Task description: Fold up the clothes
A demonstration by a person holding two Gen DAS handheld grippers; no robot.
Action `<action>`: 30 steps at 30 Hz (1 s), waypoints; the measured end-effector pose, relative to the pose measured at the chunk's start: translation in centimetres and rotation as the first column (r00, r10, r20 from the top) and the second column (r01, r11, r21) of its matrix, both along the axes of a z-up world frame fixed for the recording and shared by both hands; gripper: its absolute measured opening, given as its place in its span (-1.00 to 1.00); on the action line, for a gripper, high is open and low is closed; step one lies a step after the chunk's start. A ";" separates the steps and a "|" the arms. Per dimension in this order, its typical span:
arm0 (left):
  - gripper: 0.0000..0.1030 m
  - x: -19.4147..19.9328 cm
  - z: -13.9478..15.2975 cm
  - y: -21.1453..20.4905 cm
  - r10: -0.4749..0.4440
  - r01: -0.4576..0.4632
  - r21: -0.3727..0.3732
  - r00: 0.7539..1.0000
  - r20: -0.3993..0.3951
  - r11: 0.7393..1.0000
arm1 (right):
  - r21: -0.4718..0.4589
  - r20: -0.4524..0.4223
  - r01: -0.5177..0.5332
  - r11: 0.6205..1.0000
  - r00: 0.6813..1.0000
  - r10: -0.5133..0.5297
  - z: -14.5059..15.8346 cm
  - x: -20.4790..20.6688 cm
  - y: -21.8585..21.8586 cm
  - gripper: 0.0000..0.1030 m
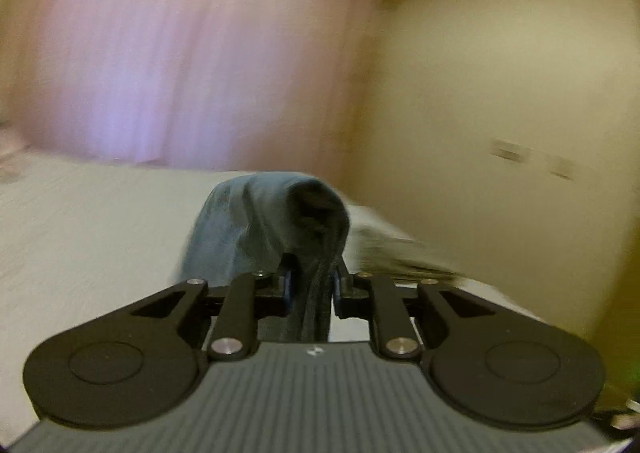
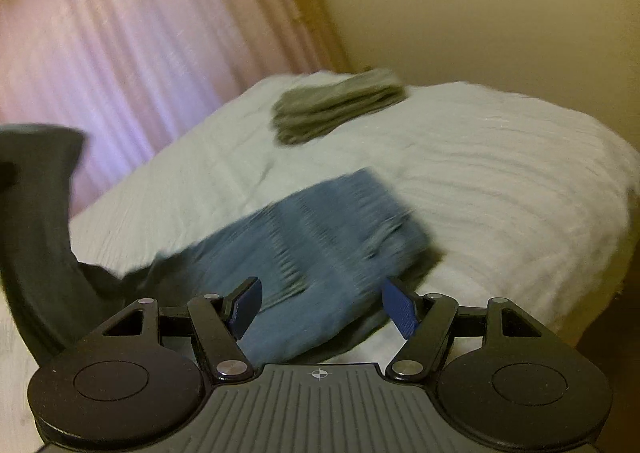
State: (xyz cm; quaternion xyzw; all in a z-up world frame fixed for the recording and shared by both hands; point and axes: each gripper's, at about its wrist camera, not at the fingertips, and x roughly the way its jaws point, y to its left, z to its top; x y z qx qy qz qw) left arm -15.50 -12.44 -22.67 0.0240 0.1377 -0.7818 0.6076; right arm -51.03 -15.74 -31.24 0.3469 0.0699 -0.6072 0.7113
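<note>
- The left gripper [image 1: 311, 279] is clenched on a bunched fold of the blue garment [image 1: 256, 225]; the cloth rises between its blue pads [image 1: 286, 285] and drapes forward and to the left over the fingertips.
- The right gripper [image 2: 320, 307] is released, its blue pads [image 2: 402, 309] spread wide with nothing between them.
- Just ahead of the right gripper's fingers, the blue garment [image 2: 316, 241] lies on the bed [image 2: 500, 181], stretching forward and slightly right, blurred by motion.
- At the left edge of the right wrist view, a dark curved shape [image 2: 36, 237] stands beside the garment; I cannot tell what it is.
- Farther ahead of the right gripper, a folded grey-green pile [image 2: 336, 109] rests on the bed, well apart from the blue garment.
- Beyond the bed, a pink curtain [image 2: 120, 45] hangs to the left and a yellowish wall [image 2: 500, 5] stands to the right.
</note>
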 end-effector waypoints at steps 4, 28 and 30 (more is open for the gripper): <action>-0.31 -8.6 -2.3 -3.5 -0.294 0.289 0.091 0.955 0.047 0.953 | 0.033 0.142 0.106 0.994 0.984 -0.110 -0.7 -4.2 -0.3 0.35; -0.33 4.1 -9.1 -0.7 0.031 0.054 0.397 0.978 -0.205 0.916 | 0.130 0.360 -0.367 0.921 0.883 0.301 -3.2 -5.2 -12.0 -0.62; -0.33 4.5 -9.2 -0.5 0.042 0.052 0.403 0.974 -0.221 0.914 | 0.123 0.411 -0.373 0.920 0.863 0.295 -2.7 -5.4 -11.8 -0.71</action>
